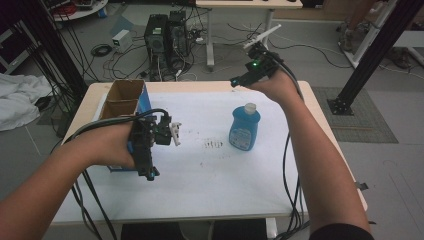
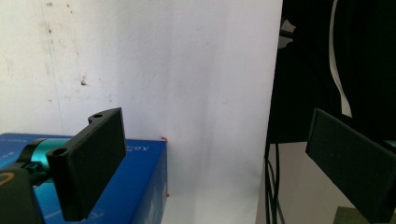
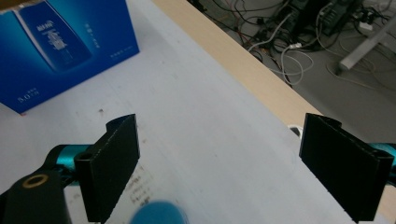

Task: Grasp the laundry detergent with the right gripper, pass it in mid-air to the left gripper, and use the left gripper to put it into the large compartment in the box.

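A blue bottle (image 1: 244, 127) with a white cap stands upright right of the table's middle. An open-topped blue cardboard box (image 1: 122, 100) stands at the left. My left gripper (image 1: 148, 169) is held against the box's near side. In the left gripper view the left gripper (image 2: 219, 154) is open with nothing between its jaws, and the box (image 2: 135, 177) lies at lower left. My right gripper (image 1: 240, 80) is raised over the far table edge, behind the bottle. The right gripper (image 3: 224, 163) is open over the white sheet, and the bottle's blurred cap (image 3: 156, 212) shows below its jaws.
A white sheet (image 1: 200, 170) with dark smudges covers the wooden table (image 1: 320, 115). Behind the table are computer towers (image 1: 165, 35), loose cables (image 1: 120, 65) and a desk leg (image 1: 210, 45). Black frame posts (image 1: 375, 50) stand at the right and left. White cloth (image 1: 17, 100) lies at the far left.
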The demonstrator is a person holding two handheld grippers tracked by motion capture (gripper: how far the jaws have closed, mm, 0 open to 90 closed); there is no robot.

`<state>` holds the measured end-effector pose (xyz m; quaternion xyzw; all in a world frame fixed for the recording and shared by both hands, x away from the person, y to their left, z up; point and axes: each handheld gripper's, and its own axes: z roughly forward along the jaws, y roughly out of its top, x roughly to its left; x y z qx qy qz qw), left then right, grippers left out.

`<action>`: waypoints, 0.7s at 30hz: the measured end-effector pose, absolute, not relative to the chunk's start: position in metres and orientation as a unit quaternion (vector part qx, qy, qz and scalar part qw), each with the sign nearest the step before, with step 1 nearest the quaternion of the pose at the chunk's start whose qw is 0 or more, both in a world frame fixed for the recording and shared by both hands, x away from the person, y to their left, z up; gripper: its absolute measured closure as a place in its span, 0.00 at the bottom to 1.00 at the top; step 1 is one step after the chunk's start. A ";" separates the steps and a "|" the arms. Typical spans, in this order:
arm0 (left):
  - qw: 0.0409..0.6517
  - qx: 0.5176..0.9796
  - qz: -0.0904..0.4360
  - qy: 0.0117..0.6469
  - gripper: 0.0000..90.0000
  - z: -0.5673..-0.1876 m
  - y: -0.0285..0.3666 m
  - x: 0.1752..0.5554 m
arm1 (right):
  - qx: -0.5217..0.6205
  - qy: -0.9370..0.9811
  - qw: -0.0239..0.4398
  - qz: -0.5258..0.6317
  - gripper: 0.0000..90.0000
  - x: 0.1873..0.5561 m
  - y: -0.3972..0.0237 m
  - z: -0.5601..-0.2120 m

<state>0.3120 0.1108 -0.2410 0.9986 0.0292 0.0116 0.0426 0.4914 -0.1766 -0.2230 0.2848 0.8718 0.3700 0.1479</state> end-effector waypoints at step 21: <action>0.037 0.999 0.014 0.020 0.06 -0.240 0.104 0.307 | 0.323 0.843 0.139 0.408 0.13 0.411 -0.322 -0.288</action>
